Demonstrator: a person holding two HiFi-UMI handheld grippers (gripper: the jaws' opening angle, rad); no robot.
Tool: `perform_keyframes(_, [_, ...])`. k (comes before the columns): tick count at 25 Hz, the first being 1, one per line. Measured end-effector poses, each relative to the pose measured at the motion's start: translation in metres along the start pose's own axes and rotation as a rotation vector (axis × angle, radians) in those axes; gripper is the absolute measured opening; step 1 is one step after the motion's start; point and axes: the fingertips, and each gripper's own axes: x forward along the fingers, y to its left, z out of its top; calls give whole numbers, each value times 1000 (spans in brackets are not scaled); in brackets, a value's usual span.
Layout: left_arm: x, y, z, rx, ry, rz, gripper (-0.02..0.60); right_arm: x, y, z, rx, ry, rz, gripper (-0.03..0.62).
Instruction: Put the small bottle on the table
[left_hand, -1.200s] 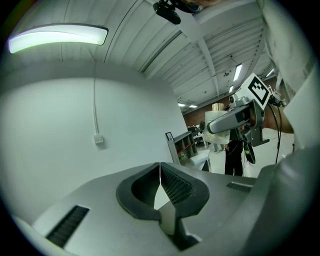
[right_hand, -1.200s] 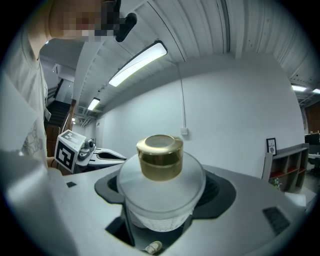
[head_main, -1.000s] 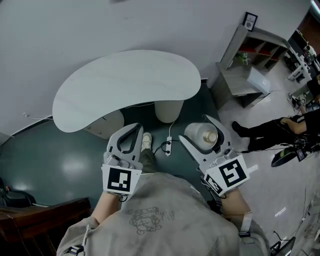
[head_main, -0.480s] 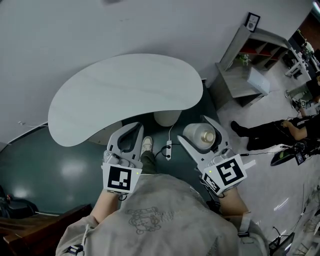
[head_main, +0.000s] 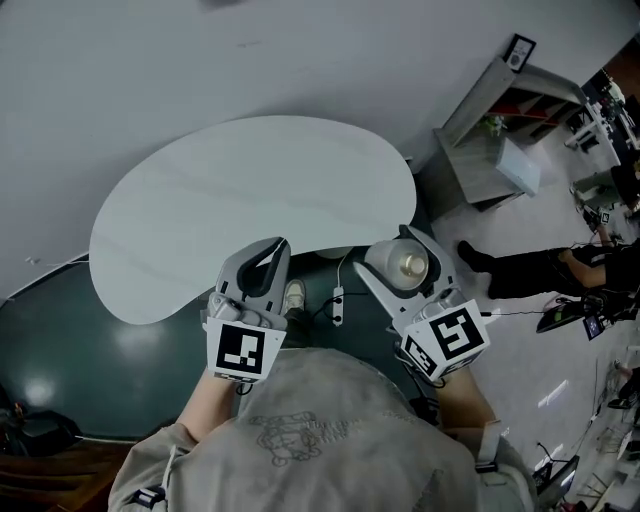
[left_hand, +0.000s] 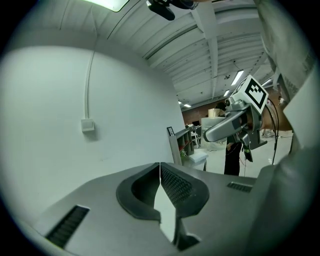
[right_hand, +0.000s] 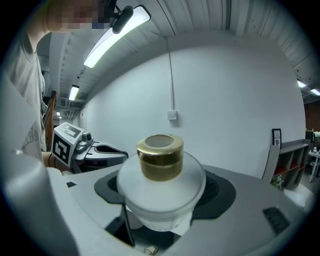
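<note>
Now: small bottle (right_hand: 164, 192) tight betw. R gripper (head_main: 390, 258) fingers (right_hand: 222, 192); L gripper (left_hand: 160, 172) fingers (left_hand: 179, 189) together; table (head_main: 250, 200) close.

You have moved both grippers forward toward the surface (head_main: 240, 190). The left gripper (head_main: 278, 246) now overlaps its near edge, where it hung short of it a second ago. The right gripper (head_main: 388, 252) has brought the bottle (head_main: 403, 265) up to that edge.
</note>
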Motion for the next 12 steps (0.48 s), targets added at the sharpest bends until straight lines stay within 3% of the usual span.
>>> perform_keyframes(12, [72,88,-13,8,-18,-94,20,106,-35,21,16,45,-71,342])
